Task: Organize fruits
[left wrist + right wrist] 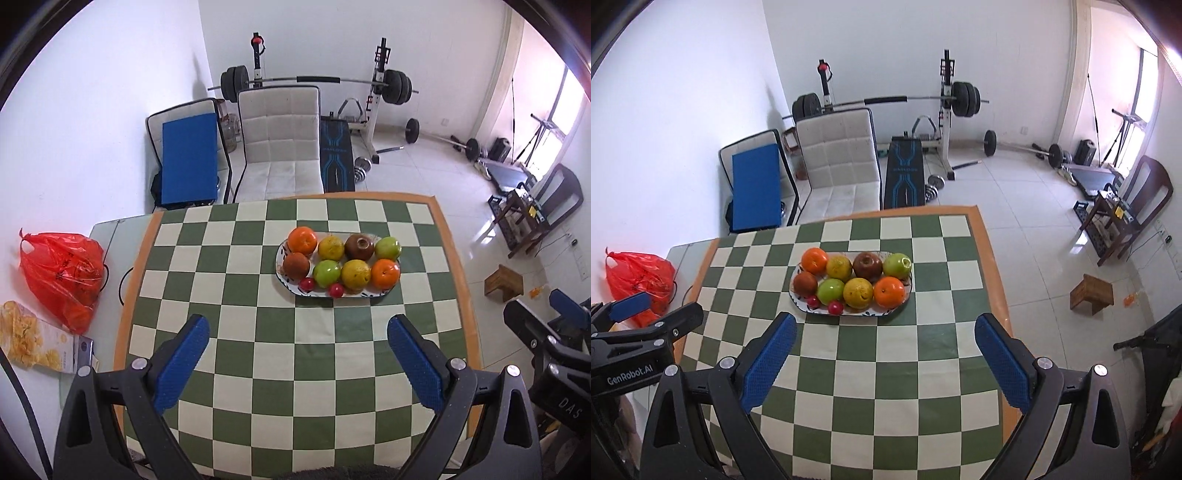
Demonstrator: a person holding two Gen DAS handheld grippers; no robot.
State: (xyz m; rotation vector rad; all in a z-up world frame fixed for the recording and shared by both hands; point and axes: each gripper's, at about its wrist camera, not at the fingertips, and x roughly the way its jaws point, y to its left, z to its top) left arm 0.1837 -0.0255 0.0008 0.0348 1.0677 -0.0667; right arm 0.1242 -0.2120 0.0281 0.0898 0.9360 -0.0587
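Observation:
An oval white plate [384,293] [798,301] sits on the green-and-cream checked table [258,350] [886,369]. It holds two oranges [303,240] [888,291], two yellow fruits [355,273], two green apples [327,273] [897,266], two brown fruits [359,246] and two small red ones [336,290] in rows. My left gripper [298,363] is open and empty, held above the near table short of the plate. My right gripper [885,363] is open and empty, also short of the plate, to its right.
A red plastic bag [62,273] [635,277] and a snack box [40,343] lie left of the table. A white chair [280,140] stands behind the table. Weight-bench gear fills the back. A small wooden stool [504,284] is on the floor to the right.

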